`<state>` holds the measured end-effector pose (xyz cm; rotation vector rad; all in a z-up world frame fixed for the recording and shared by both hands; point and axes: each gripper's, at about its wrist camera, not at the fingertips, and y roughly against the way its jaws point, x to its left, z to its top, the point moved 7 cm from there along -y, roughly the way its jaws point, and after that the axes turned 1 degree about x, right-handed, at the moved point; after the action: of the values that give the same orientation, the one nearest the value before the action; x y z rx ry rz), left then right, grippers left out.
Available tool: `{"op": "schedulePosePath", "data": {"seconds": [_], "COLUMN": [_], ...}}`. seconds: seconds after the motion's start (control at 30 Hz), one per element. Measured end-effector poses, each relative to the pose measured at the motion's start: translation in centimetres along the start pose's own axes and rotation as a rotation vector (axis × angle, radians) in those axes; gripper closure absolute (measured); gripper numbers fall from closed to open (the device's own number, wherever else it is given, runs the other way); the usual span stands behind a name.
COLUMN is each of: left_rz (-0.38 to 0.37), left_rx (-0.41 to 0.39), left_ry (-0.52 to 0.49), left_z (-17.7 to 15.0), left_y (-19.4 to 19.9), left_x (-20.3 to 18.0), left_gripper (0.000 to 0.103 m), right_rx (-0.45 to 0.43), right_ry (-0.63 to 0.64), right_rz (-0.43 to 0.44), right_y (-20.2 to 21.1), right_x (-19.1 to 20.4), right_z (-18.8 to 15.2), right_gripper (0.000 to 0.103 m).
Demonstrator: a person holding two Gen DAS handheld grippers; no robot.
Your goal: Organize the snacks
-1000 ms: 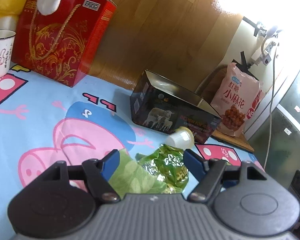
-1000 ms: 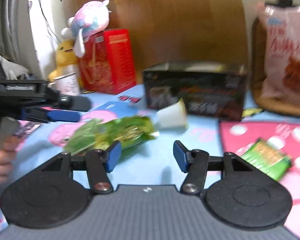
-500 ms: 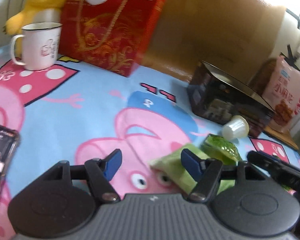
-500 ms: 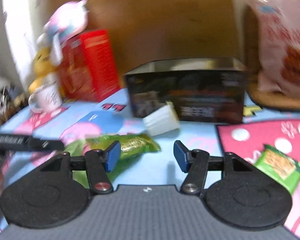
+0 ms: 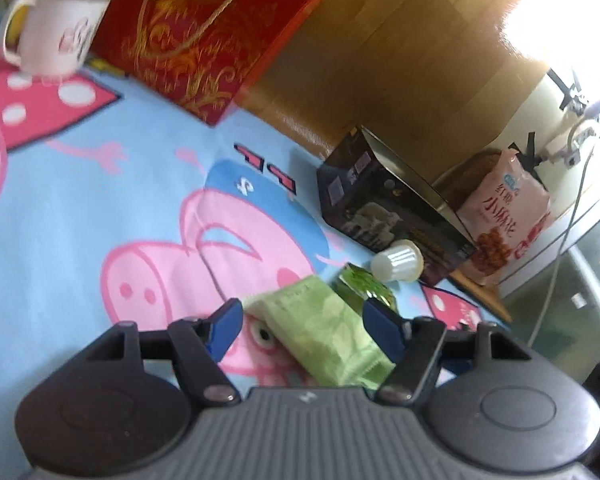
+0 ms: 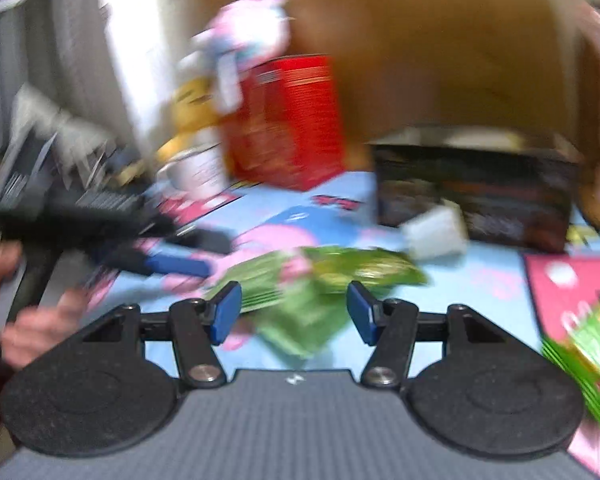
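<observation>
Though tongs [image 5: 303,322] apart, packet [image 5: 324,330] between.

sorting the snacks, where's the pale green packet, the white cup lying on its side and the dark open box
pale green packet [image 5: 324,336], left wrist view, middle of its flat face
white cup [image 5: 398,266], left wrist view, its ribbed side wall
dark open box [image 5: 380,216], left wrist view, printed front wall

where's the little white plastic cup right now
In the left wrist view the small white plastic cup lies on its side right of centre, against the dark open-topped box, just beyond the shiny green snack packet.
</observation>
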<state>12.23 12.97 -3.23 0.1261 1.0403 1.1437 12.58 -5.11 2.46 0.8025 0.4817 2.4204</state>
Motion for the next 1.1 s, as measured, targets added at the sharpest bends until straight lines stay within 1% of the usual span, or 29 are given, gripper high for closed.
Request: {"op": "schedulePosePath", "data": {"seconds": [0.07,0.13,0.23,0.27,0.3,0.33,0.37,0.4,0.47,0.53,0.6,0.67,0.73,0.83,0.93,1.0,1.03,1.07,1.1], "left_rz": [-0.013,-0.004,-0.016,-0.034,-0.048,-0.037,-0.027,-0.039,-0.085,-0.108,-0.113,-0.123,-0.140,-0.153,-0.162,-0.161,-0.153,-0.139,-0.119], "left_rx": [0.025,0.044,0.062,0.074,0.078,0.065,0.053,0.045,0.039,0.023,0.004,-0.013,-0.017,-0.034,-0.037,-0.030,-0.026,-0.025,-0.018], "left_ry": [0.008,0.000,-0.004,0.000,0.010,0.004,-0.008,-0.011,-0.018,-0.062,-0.112,-0.168,-0.202,-0.263,-0.288,-0.292,-0.297,-0.302,-0.309], "left_z": [-0.4,-1.0,-1.6,-1.7,-1.7,-1.6,-1.2,-0.9,0.0,1.1,2.4,3.9,5.3,7.1,8.5,9.1,9.4,9.5,9.5], "left_y": [-0.2,-0.3,-0.8,-1.0,-1.0,-0.9,-0.6,-0.4,0.0,-0.2,-0.9,-2.2,-3.8,-5.8,-8.5,-10.3,-11.4,-12.4,-13.4], "left_x": [0.0,-0.2,-0.5,-0.7,-0.9,-1.1,-1.4,-1.7,-2.8,-4.7,-6.9,-9.4,-11.6,-14.2,-16.1,-16.6,-16.7,-16.8,-16.7], "left_gripper": [0.037,0.038,0.054,0.062,0.060,0.060,0.061,0.062,0.062,0.062,0.062,0.062,0.062,0.062,0.062,0.058,0.057,0.052,0.051], "right_rx": [0.016,0.034,0.088,0.084,0.086,0.080,0.076,0.063,0.014,-0.041,-0.089,-0.139,-0.176,-0.223,-0.242,-0.241,-0.233,-0.221,-0.206], "right_ry": [0.111,0.179,0.222,0.236,0.249,0.254,0.249,0.243,0.234,0.217,0.200,0.180,0.159,0.132,0.106,0.090,0.084,0.074,0.059], "right_rz": [-0.002,-0.012,-0.003,-0.002,-0.001,-0.004,-0.013,-0.016,-0.030,-0.053,-0.092,-0.139,-0.190,-0.253,-0.297,-0.324,-0.339,-0.354,-0.372], "right_y": [-1.0,-2.2,-4.3,-4.9,-4.9,-4.8,-4.6,-4.1,-2.9,-1.7,-0.9,-0.4,0.1,0.5,0.3,-0.3,-0.8,-1.4,-2.0], "right_x": [1.8,2.3,2.3,2.4,2.5,2.7,2.8,2.9,2.6,1.8,0.8,-0.9,-2.7,-5.6,-8.3,-10.0,-10.9,-11.7,-12.5], "right_z": [0.1,0.3,0.1,-0.1,-0.1,0.2,0.4,0.6,1.2,2.5,3.6,5.0,6.4,8.4,9.9,10.5,10.8,10.9,10.9], "right_gripper": [0.043,0.042,0.042,0.042,0.049,0.056,0.059,0.065,0.066,0.066,0.066,0.066,0.066,0.066,0.066,0.066,0.065,0.064,0.064]}}
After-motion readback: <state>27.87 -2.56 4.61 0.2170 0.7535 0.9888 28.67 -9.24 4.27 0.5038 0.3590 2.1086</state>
